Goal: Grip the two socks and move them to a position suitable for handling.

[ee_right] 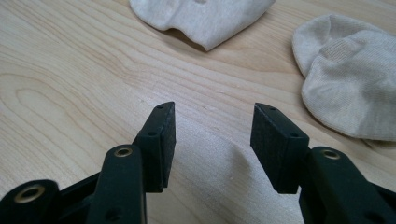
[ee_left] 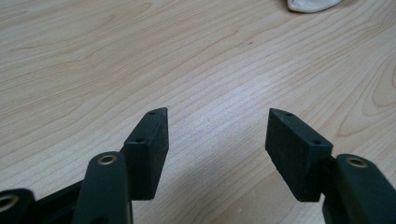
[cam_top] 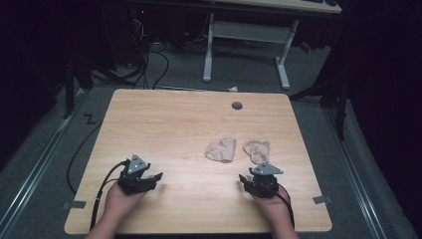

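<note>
Two beige socks lie on the wooden table, right of centre: a left sock and a right sock. In the right gripper view the left sock sits at the top and the right sock at the right, just beyond the jaws. My right gripper rests low over the table, just short of the right sock, open with bare wood between its jaws. My left gripper sits at the front left, open and empty, far from the socks. A corner of a sock peeks in at the top.
A round grey grommet sits near the table's far edge. Cables trail from both grippers over the front edge. Beyond the table stand a white desk frame and loose floor cables. Dark curtains close both sides.
</note>
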